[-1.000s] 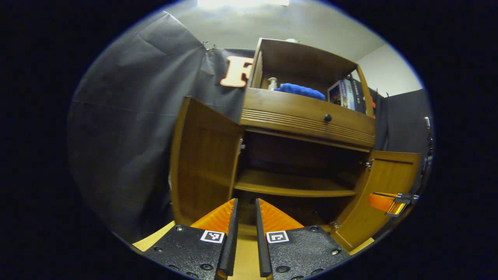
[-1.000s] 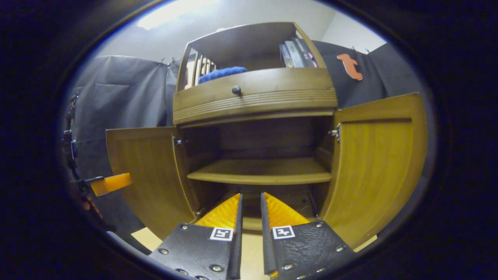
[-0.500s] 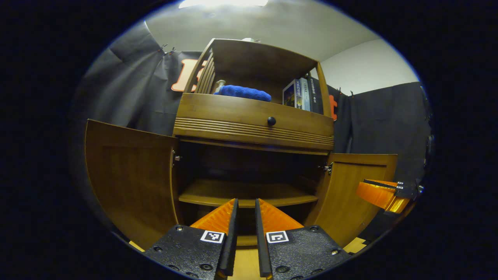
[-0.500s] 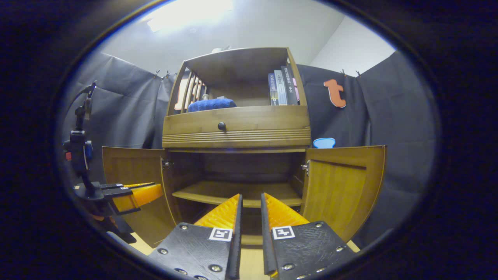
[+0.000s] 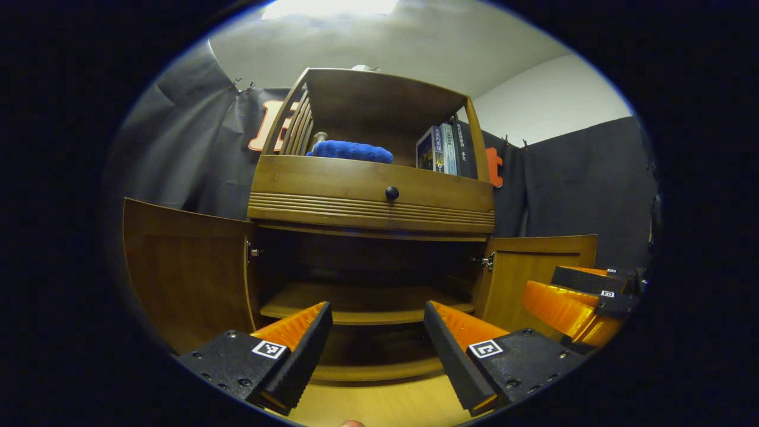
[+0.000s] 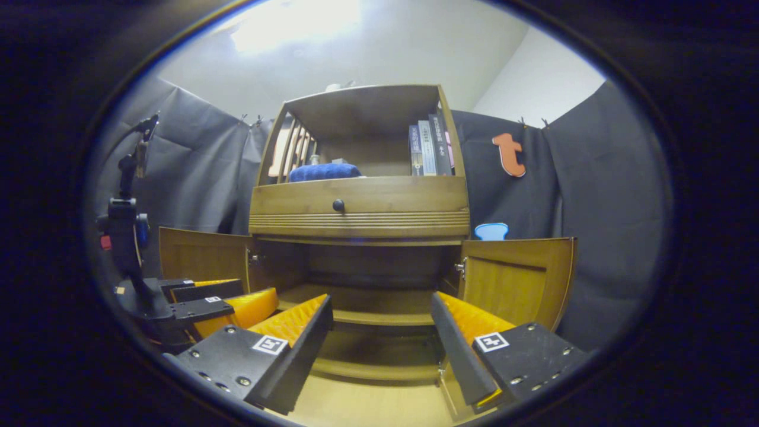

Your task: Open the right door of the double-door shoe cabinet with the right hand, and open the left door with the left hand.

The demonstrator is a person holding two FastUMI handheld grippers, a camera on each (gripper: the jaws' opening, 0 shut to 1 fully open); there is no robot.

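Observation:
The wooden shoe cabinet stands straight ahead with both lower doors swung wide. In the left gripper view its left door (image 5: pixel 184 273) and right door (image 5: pixel 533 261) flank the dark inside, where a shelf (image 5: pixel 362 305) shows. My left gripper (image 5: pixel 376 311) is open in front of the opening and holds nothing. The right gripper (image 5: pixel 539 283) shows at the right edge by the right door. In the right gripper view the left door (image 6: pixel 201 256) and right door (image 6: pixel 516 279) stand open. My right gripper (image 6: pixel 381 299) is open and holds nothing. The left gripper (image 6: pixel 258 290) is low at the left.
Above the doors is a drawer with a dark knob (image 5: pixel 392 193). The open top shelf holds a blue towel (image 5: pixel 350 150) and several books (image 5: pixel 442 149). A small blue object (image 6: pixel 492 231) sits behind the right door. A light wooden floor (image 6: pixel 367 403) lies below the grippers.
Both grippers have gone from shut to open. Both views have drawn back from the cabinet, and the left gripper view has swung to face it squarely. The doors have stayed open.

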